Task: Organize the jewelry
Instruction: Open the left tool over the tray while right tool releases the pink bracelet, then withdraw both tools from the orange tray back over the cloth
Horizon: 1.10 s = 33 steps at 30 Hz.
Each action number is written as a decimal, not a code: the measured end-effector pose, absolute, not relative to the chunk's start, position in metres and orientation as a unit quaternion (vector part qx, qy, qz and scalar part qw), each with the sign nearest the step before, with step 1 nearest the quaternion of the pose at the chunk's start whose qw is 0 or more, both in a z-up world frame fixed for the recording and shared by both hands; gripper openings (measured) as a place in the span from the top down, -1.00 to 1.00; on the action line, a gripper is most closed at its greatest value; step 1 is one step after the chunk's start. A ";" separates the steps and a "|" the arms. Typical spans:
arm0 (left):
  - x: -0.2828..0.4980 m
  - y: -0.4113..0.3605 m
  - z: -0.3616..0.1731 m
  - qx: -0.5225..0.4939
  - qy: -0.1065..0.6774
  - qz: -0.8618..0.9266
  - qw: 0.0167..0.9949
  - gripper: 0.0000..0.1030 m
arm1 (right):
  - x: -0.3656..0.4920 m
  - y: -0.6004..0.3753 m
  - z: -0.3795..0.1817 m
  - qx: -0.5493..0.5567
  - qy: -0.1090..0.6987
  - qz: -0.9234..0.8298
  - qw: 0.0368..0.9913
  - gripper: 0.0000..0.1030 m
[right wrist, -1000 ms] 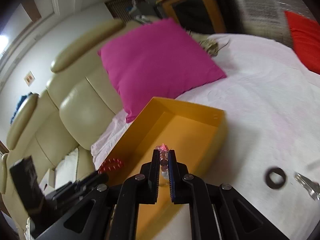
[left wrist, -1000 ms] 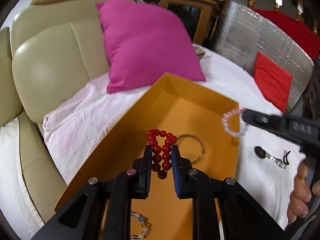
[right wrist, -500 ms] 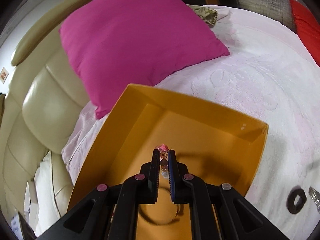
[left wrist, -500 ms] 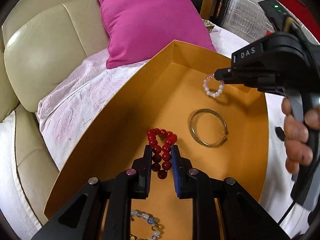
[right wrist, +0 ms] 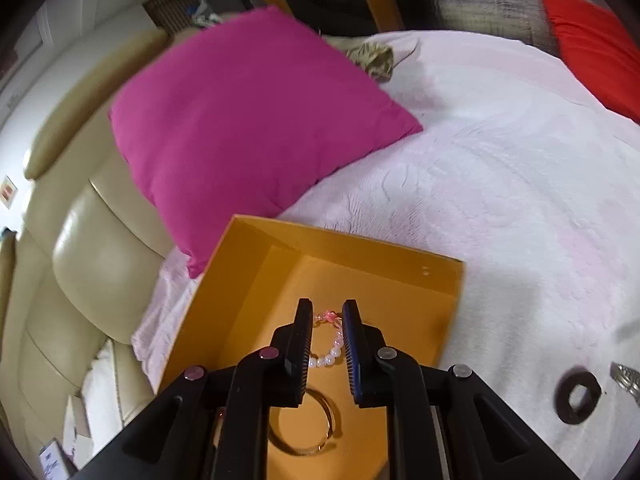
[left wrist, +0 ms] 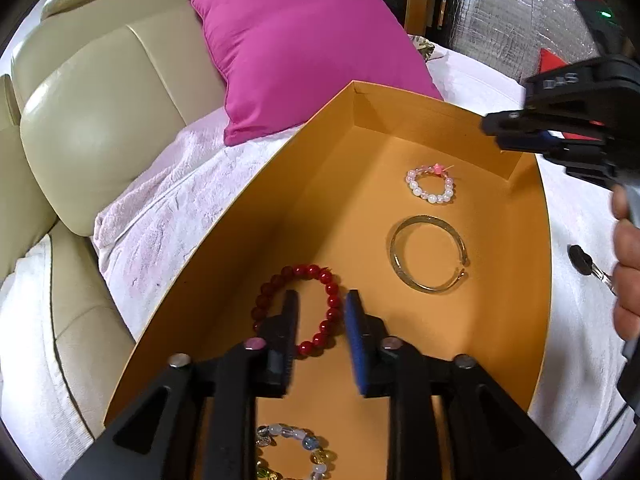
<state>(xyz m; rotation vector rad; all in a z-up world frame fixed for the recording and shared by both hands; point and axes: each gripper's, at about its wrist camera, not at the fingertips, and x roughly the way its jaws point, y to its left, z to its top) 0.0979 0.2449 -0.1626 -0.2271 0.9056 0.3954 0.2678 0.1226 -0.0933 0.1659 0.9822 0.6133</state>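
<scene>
An orange box (left wrist: 452, 120) lies on the pink-white cover. In it lie a red bead bracelet (left wrist: 316, 292), a metal bangle (left wrist: 428, 256), a pearl bracelet with a pink charm (left wrist: 430, 184) and a glass-bead bracelet (left wrist: 296, 448). My left gripper (left wrist: 320, 300) is open just above the red bracelet. In the right wrist view my right gripper (right wrist: 326, 308) is open above the pearl bracelet (right wrist: 330, 354), with the bangle (right wrist: 304, 428) and the box (right wrist: 352, 248) below it. It also shows in the left wrist view (left wrist: 504, 132).
A magenta cushion (left wrist: 300, 40) leans on the beige sofa back (left wrist: 92, 120) behind the box. A black-headed key (right wrist: 578, 396) lies on the cover right of the box. A red cushion (right wrist: 592, 40) sits far right.
Both grippers have opened. The red bracelet dropped from the left gripper onto the box floor, and the pearl bracelet dropped from the right gripper near the far end. The right gripper pulled back.
</scene>
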 end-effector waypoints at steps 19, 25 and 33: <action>0.078 0.155 -0.087 -0.028 0.336 0.224 0.914 -0.41 | 0.191 -0.117 -0.095 0.113 0.427 0.201 0.874 0.32; 0.091 0.090 -0.076 0.013 0.327 0.171 0.929 -0.46 | 0.162 -0.201 -0.105 0.142 0.404 0.156 0.890 0.32; 0.140 0.032 -0.090 -0.021 0.371 0.112 0.922 -0.46 | 0.150 -0.276 -0.101 0.207 0.389 0.121 0.890 0.32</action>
